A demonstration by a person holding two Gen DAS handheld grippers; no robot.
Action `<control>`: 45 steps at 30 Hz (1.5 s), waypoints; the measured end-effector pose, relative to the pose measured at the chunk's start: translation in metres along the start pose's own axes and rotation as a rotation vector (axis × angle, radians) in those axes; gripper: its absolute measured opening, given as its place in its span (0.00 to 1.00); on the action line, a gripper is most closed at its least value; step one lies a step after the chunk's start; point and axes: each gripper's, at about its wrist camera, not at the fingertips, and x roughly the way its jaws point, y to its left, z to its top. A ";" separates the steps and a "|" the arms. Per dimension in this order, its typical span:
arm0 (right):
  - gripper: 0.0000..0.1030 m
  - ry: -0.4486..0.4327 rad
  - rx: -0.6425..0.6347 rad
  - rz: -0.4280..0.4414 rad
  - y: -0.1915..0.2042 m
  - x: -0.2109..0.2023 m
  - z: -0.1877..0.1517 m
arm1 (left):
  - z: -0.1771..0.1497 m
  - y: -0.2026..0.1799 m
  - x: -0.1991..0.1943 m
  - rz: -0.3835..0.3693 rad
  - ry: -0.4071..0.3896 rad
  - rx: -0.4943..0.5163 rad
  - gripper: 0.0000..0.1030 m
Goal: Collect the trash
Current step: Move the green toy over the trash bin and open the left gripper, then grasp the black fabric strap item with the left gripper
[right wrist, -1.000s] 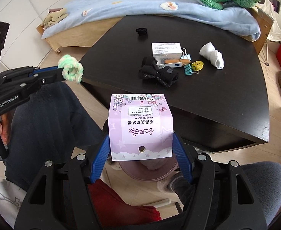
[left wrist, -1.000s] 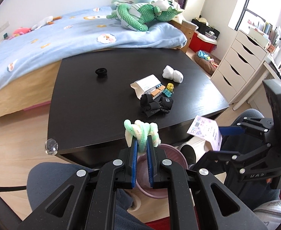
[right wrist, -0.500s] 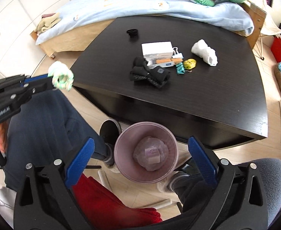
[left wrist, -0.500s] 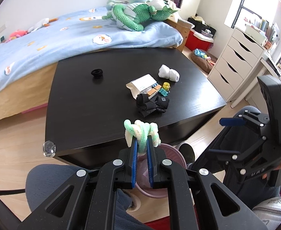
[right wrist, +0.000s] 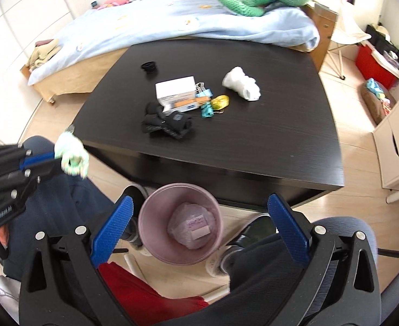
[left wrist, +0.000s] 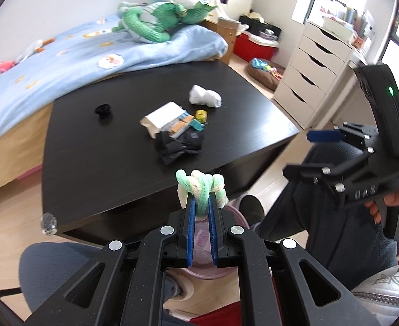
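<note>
My left gripper (left wrist: 201, 199) is shut on a twisted green-and-white fuzzy pipe cleaner (left wrist: 201, 187), held over the rim of a pink waste bin (left wrist: 233, 212); it also shows at the left of the right wrist view, with the pipe cleaner (right wrist: 73, 157) at its tip. My right gripper (right wrist: 198, 203) stands wide open above the pink bin (right wrist: 155, 212), nothing between its fingers. A purple paper package (right wrist: 195, 224) lies inside the bin. On the black table (right wrist: 281, 125) remain a white crumpled tissue (right wrist: 241, 82), a white box (right wrist: 175, 91), black gloves (right wrist: 168, 125) and clips.
A person's legs and shoes flank the bin. A small black cap (right wrist: 149, 67) sits on the table's far left. A bed with a blue quilt (left wrist: 77, 59) lies behind the table, and white drawers (left wrist: 316, 68) stand at the right.
The right gripper opened and the purple package fell into the bin. Both grippers shifted sideways a little; the left still holds the pipe cleaner.
</note>
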 end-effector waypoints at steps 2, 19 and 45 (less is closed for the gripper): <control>0.95 -0.009 0.017 -0.015 -0.007 -0.003 0.001 | -0.001 -0.008 0.004 -0.014 0.011 0.021 0.09; 0.95 -0.052 0.097 -0.034 -0.037 -0.016 0.001 | -0.002 -0.027 0.020 -0.064 0.069 0.040 0.81; 0.96 -0.042 0.079 -0.021 -0.031 -0.005 0.009 | 0.014 0.007 0.029 0.054 0.034 -0.088 0.93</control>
